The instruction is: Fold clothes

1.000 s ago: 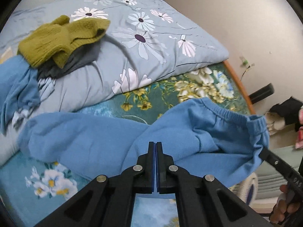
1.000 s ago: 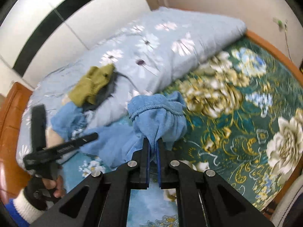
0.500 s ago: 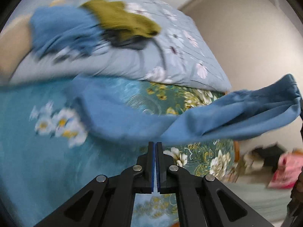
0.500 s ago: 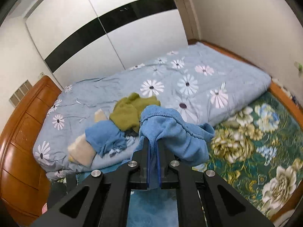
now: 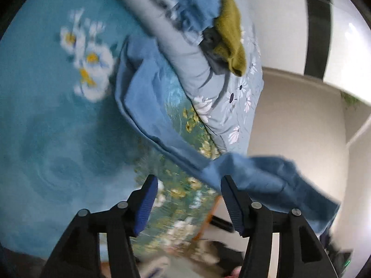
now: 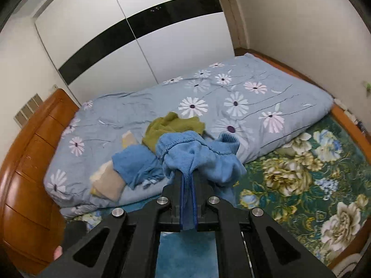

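Note:
My right gripper is shut on the elastic waistband of a pair of blue sweatpants, which bunches up over its fingers. In the strongly tilted, blurred left wrist view the same blue sweatpants stretch from the bed up to the lower right, hanging in the air. My left gripper is open, nothing between its fingers; the cloth passes just behind its right finger. A pile of other clothes lies on the quilt: an olive knit, a blue garment and a beige one.
A pale blue daisy quilt covers the far half of the bed; a teal floral sheet covers the near half. A wooden headboard stands at left, white wardrobe doors behind. Wall at right.
My left gripper has opened and its view has swung round sharply. My right gripper has lifted the waistband higher, and the trouser leg now trails up off the sheet.

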The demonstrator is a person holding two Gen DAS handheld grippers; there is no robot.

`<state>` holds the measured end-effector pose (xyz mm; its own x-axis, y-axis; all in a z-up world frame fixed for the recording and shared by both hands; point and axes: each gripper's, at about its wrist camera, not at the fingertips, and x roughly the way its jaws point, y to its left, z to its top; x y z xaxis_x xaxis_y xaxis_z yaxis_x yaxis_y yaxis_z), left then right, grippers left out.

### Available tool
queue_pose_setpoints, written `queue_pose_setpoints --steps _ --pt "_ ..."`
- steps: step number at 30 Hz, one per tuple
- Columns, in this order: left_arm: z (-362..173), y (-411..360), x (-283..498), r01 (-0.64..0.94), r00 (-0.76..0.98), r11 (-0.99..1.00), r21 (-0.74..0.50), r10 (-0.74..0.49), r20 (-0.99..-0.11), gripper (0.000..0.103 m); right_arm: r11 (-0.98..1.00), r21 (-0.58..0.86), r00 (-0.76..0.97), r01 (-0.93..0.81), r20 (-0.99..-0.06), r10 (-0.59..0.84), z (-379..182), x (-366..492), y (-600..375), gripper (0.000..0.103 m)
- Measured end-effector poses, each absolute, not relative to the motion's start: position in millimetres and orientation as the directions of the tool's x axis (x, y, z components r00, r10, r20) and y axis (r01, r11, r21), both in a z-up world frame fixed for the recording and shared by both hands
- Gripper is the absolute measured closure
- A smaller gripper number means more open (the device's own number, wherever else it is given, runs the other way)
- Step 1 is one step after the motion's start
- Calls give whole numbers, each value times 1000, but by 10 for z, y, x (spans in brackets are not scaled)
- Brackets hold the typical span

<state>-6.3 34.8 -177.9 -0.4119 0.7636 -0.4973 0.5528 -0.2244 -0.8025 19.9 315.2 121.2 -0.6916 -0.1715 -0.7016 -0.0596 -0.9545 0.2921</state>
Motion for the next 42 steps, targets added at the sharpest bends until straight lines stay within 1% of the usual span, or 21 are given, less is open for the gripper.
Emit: queue_pose_setpoints --steps 2,7,9,11,12,13,15,16,17,19,22,26,30,34,37,38,42 --pt "-1834 506 -90 577 -401 -187 -795 783 -475 42 -955 291 -685 -59 -708 -173 1200 246 3145 98" --pt "-1816 886 -195 581 -330 -242 -777 803 -496 42 -958 277 -676 -78 -720 -154 1162 377 3170 98" --pt "-1807 946 -215 578 -323 -264 -772 795 -513 44 -955 282 -675 -95 -723 -147 1156 414 3227 98" --pt "-1786 974 -190 572 -326 -260 -778 798 -507 44 -950 291 -676 -114 -724 -140 1163 447 3297 98" --pt "-1757 978 -168 561 -331 -269 -783 794 -509 50 -948 296 -676 -114 -722 -144 1169 449 3301 98" --pt "-1729 981 -147 550 -335 -277 -788 791 -512 65 -947 301 -677 -114 -721 -148 1175 452 3305 98" --pt "-1714 1007 -157 543 -327 -297 -785 787 -524 80 -943 312 -679 -114 -717 -155 1186 456 3312 98" --pt "-1714 1023 -171 541 -320 -308 -782 785 -531 81 -942 317 -680 -114 -715 -159 1191 459 3316 98" --pt "-1715 1022 -184 543 -321 -311 -780 782 -535 84 -940 322 -681 -114 -714 -162 1197 461 3320 98" --pt "-1718 986 -209 554 -336 -298 -777 774 -536 94 -937 331 -683 -112 -710 -170 1210 464 3319 98" --pt "-1543 795 -260 519 -397 -312 -796 737 -547 96 -942 324 -689 -89 -703 -177 1254 434 3278 98" --pt "-1072 360 -422 443 -493 -369 -817 662 -565 98 -932 357 -702 -56 -678 -217 1322 333 3211 98" --pt "-346 -186 -671 351 -602 -469 -811 550 -579 99 -901 434 -705 -9 -642 -302 1390 79 3122 98" --pt "590 -632 -875 238 -705 -569 -787 456 -543 99 -853 522 -707 35 -590 -390 1546 -187 3078 98" --pt "1111 -788 -816 181 -764 -621 -763 400 -507 99 -837 544 -696 59 -579 -425 1489 -227 3073 98" --pt "1177 -803 -753 178 -774 -631 -755 384 -503 99 -835 547 -685 56 -587 -430 1425 -222 3087 98" --pt "1026 -738 -375 220 -784 -643 -733 331 -526 99 -824 564 -641 53 -614 -460 1139 -118 3248 98"
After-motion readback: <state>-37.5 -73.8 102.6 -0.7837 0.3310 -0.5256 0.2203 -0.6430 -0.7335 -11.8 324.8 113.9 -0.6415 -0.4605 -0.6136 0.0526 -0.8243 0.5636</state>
